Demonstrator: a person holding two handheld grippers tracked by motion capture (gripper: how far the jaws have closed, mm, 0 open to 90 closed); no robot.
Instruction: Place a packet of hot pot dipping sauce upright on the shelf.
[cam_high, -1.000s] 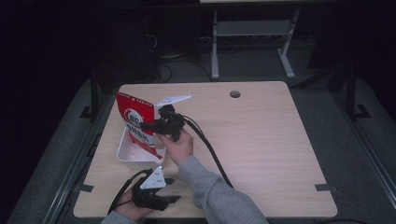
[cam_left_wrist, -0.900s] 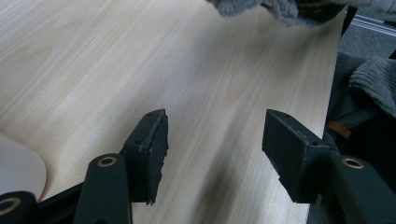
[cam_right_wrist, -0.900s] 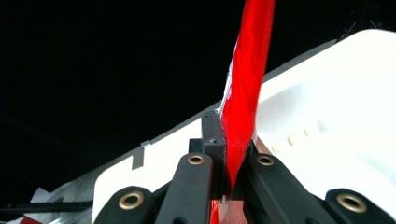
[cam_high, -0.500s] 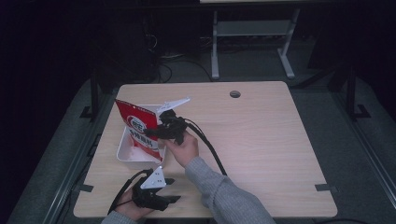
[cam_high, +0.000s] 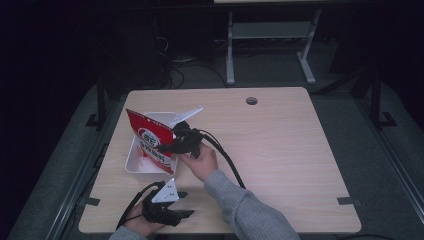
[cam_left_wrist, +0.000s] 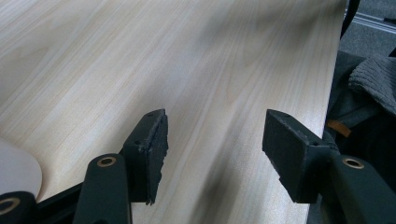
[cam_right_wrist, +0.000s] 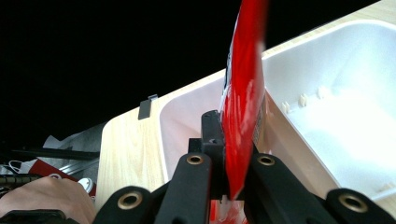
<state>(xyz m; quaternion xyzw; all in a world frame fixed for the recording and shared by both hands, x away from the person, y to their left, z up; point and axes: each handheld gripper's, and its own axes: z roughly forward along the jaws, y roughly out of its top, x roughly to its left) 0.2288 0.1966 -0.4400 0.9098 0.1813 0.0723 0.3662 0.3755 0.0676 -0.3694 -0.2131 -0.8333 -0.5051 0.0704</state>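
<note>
Right claw (cam_high: 167, 145): I am pinching the red packet (cam_high: 150, 142) by its edge, pads pressed together on it.
Red packet: I am holding it tilted over the white tray (cam_high: 135, 167) near the counter's (cam_high: 280, 150) left edge.
Left claw (cam_left_wrist: 212, 154): I am resting it spread and empty at the counter's near edge.

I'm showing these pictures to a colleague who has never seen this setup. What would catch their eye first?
Most likely the red packet, the one bright thing against the pale wood and dark room: it stands on edge over the white tray at the table's left side, pinched by the right gripper. In the right gripper view its thin red edge rises from between the shut jaws. Nearer the front edge, the left gripper lies open with nothing between its jaws.
</note>
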